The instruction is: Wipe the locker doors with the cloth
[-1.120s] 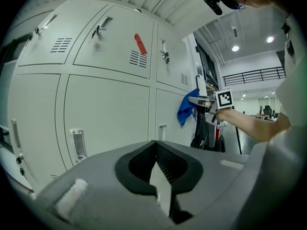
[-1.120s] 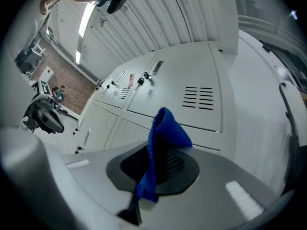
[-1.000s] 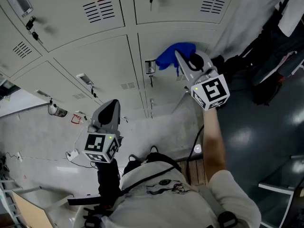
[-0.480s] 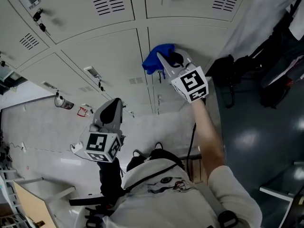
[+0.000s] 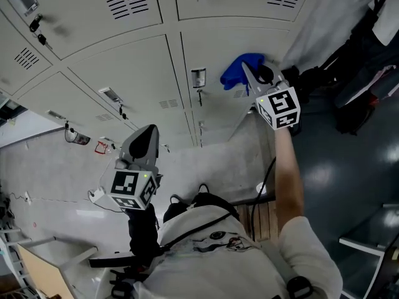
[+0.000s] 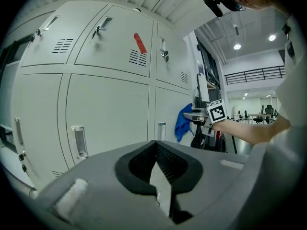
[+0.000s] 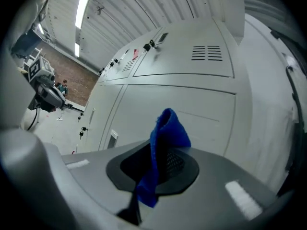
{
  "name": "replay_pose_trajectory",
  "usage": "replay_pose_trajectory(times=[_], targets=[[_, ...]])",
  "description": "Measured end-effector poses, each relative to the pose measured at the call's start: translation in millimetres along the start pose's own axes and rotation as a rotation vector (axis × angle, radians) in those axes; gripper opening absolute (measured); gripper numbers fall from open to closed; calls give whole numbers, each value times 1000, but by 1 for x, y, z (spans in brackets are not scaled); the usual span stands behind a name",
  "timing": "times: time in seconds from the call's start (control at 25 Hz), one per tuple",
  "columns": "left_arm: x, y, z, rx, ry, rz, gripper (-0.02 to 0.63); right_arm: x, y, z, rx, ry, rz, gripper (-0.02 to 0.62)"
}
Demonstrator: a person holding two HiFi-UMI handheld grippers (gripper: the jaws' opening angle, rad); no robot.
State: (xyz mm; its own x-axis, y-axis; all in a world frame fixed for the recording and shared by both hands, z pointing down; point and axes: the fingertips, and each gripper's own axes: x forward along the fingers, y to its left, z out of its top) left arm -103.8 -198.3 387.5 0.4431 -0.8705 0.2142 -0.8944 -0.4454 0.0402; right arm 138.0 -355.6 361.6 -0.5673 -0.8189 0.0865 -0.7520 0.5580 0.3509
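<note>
Your left gripper (image 5: 145, 139) hangs idle, jaws pressed together on nothing. Your right gripper (image 5: 252, 76) pinches the blue cloth (image 5: 239, 71) at the locker door (image 5: 218, 52). Press it flat and overlap your strokes.

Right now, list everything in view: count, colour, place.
locker doors: several, pale grey, filling the upper left of the head view
vent slots: one set per door, dark, near the door edges
keys: several, dark, hanging from door locks
red sticker: one, red, on an upper door above its vent
cloth: one, blue, against a lower door, pinched in the right gripper
dark bags: count unclear, black, on the floor right of the lockers
floor: dark grey, glossy, at right
left gripper: grey, shut, empty, held away from the doors
right gripper: grey, shut on the cloth
right arm: one, reaching towards the lockers
</note>
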Motion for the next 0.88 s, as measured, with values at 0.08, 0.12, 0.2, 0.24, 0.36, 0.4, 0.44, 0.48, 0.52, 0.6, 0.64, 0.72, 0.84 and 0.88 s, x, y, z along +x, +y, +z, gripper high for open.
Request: replay_pose_trajectory(times=[0.08,0.12,0.2,0.24,0.36,0.4,0.44,0.48,0.52,0.6,0.64,0.72,0.84,0.88], targets=[[2,-4,0,3,0,-10,-2,-11,-18,-10,7,24,-43,34],[3,-5,0,5,1,-14,-2,-16,-26,-15,11,34,-62,34],[3,-7,1,7,3,-18,-2,-24,-40,-23,17,48,-91,34],[4,-7,1,9,3,-19,-2,-27,-45,-27,16,56,-102,34],[4,-8,2,13,2,-20,-2,-33,-54,-33,7,77,-127,34],[4,-9,2,14,1,-21,-2,-34,-53,-33,9,77,-128,34],[3,-9,3,15,0,-23,-2,-35,-52,-31,15,71,-127,34],[4,-10,3,16,0,-24,-2,-35,-48,-27,25,58,-122,32],[4,-10,4,17,-1,-26,-2,-36,-43,-22,37,39,-113,32],[4,-11,4,18,-2,-27,-2,-34,-26,-8,58,-2,-82,32],[4,-11,5,18,-3,-26,-2,-31,-14,-2,64,-18,-58,32],[3,-10,5,17,-5,-23,-2,-22,15,9,68,-40,4,32],[1,-9,6,17,-6,-21,-2,-5,60,23,85,-73,97,34],[1,-9,6,17,-5,-20,-2,3,73,25,92,-80,124,34]])
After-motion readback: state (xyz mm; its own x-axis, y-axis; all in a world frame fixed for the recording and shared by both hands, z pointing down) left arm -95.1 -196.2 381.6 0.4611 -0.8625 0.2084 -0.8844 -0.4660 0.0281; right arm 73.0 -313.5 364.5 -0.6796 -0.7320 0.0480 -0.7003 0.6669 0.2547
